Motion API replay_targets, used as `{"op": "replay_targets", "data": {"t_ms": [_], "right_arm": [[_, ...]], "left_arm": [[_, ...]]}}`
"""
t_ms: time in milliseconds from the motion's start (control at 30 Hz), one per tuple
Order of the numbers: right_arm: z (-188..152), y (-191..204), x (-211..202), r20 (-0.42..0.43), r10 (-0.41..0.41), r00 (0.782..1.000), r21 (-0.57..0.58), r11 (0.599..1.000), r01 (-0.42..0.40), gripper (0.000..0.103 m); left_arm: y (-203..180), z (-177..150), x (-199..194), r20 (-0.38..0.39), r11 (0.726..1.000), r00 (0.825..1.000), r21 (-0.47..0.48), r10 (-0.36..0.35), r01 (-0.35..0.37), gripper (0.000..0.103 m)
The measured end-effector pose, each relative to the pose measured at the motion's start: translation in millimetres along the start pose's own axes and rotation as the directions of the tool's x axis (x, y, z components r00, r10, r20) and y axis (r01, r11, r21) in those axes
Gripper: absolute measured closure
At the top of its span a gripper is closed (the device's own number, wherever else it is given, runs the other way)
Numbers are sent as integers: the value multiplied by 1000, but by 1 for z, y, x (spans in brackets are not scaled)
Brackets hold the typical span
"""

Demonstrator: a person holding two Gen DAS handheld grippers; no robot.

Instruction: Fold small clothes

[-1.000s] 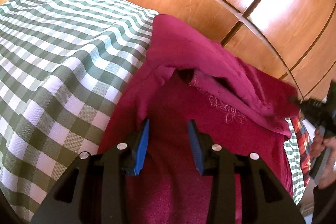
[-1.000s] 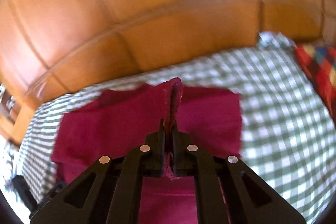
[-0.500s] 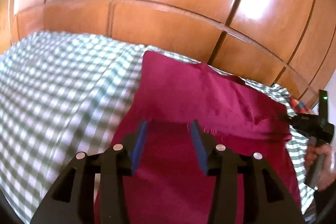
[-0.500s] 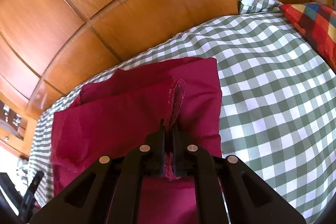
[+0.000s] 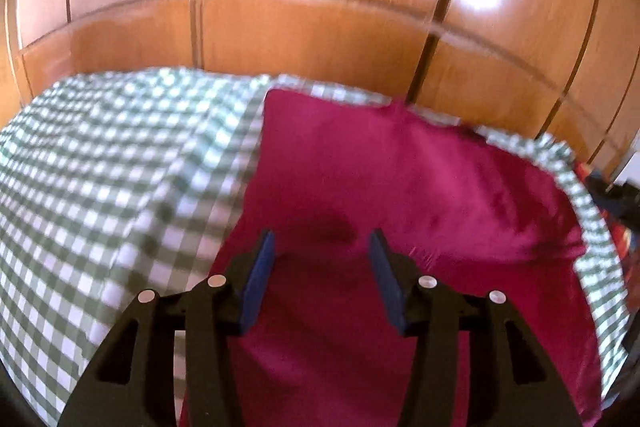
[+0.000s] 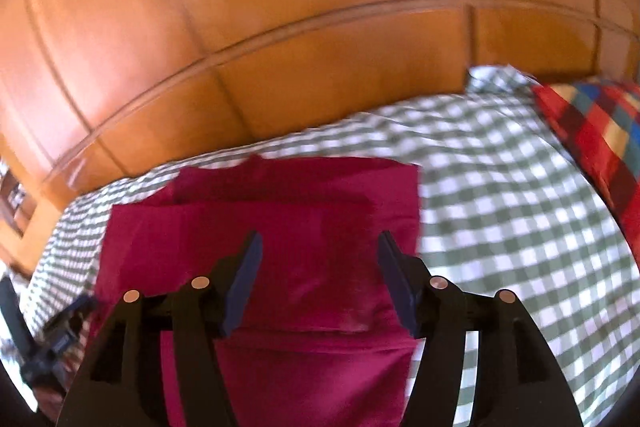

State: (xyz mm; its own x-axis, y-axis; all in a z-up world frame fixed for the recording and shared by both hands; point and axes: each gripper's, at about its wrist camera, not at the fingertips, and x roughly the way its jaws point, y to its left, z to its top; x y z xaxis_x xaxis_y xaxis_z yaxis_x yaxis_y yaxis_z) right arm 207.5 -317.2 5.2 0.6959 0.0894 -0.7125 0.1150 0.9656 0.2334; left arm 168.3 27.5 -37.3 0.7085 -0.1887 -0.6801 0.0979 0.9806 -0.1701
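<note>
A magenta garment (image 5: pixel 400 187) lies spread on a green-and-white checked bedspread (image 5: pixel 100 167), with one layer folded over another so that a straight folded edge runs across it in the right wrist view (image 6: pixel 280 227); its far edge sits close to the far side of the bed, near the wooden panelled wall (image 5: pixel 320 27). The left gripper (image 5: pixel 322 247) hangs above the near part of the garment with its blue-padded fingers (image 5: pixel 260 267) spread wide apart and nothing between them; whether the tips touch the cloth cannot be told. The right gripper (image 6: pixel 320 247) is likewise spread wide over the garment, its blue pads (image 6: pixel 396 279) apart and holding nothing. Both views are blurred. A pillow in red, blue and yellow checks (image 6: pixel 600 135) lies on the bedspread (image 6: pixel 500 207) well to the right of the garment. At the lower left edge of the right wrist view, dark hardware shows beside the bed, too blurred to identify
</note>
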Motion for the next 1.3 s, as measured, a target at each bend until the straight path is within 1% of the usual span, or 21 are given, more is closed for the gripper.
{"op": "replay_targets", "data": {"t_ms": [67,100,167,200,233,267,300,333,367,400,467,567,667,700,767,867,900,967,1067,1200,1300], "right_arm": [[-1,14,12,-19,4,1000,-34,999,-5,44],[-2,19,21,-29,-5,1000,-49,999,3,44],[-4,25,38,-57,-29,998,-62,998,25,44],[-5,26,46,-64,-51,997,-73,996,46,44],[-6,27,55,-71,-90,993,-88,993,84,41],[-10,24,66,-82,-137,987,-101,987,129,34],[-15,20,75,-91,-152,984,-107,984,142,34],[-22,16,81,-66,-146,987,-121,983,137,33],[-27,17,80,-38,-146,989,-130,982,140,31],[-28,20,79,-25,-156,987,-141,978,151,31],[-29,24,80,-23,-174,984,-162,972,168,29],[-29,22,80,-21,-161,987,-154,976,156,28],[-30,21,82,-18,-159,987,-153,976,154,27],[-30,22,82,-18,-163,986,-158,975,158,26],[-31,26,82,-16,-166,986,-161,974,162,26],[-31,25,82,-15,-164,986,-159,974,160,26],[-32,24,82,-14,-164,986,-158,974,160,26],[-32,24,82,-14,-164,986,-158,974,160,26],[-32,24,83,-13,-165,986,-159,974,161,25],[-32,24,83,-13,-164,986,-157,975,160,25],[-32,24,84,-15,-158,987,-151,976,154,25]], "left_arm": [[-8,16,2,19,1000,1000,1,-23,23,54],[-12,24,6,27,1000,999,13,-18,18,54],[-22,34,19,27,999,1000,47,5,-6,46],[-25,35,29,10,997,999,65,38,-39,46],[-25,37,40,-17,996,998,66,61,-60,47],[-20,37,55,-61,996,995,52,78,-75,47],[-10,33,71,-111,997,990,22,82,-80,46],[-6,29,78,-124,998,990,5,66,-66,45],[0,24,81,-116,999,993,-13,37,-39,45],[3,20,79,-96,1000,995,-24,17,-20,45],[3,19,76,-90,999,996,-20,23,-25,45],[3,20,71,-91,999,996,-33,22,-25,45],[3,30,60,-62,999,998,-36,17,-19,47],[7,37,56,-44,999,999,-49,17,-19,47],[14,48,62,-43,996,999,-94,-4,0,47],[42,71,82,-78,973,996,-230,-34,15,48],[50,76,91,-101,966,994,-259,-31,3,48],[59,80,107,-149,959,989,-280,6,-48,48],[64,85,128,-186,961,980,-250,73,-119,44],[52,83,141,-167,970,972,-150,166,-192,38],[52,82,138,-160,968,973,-161,166,-192,38]]}}
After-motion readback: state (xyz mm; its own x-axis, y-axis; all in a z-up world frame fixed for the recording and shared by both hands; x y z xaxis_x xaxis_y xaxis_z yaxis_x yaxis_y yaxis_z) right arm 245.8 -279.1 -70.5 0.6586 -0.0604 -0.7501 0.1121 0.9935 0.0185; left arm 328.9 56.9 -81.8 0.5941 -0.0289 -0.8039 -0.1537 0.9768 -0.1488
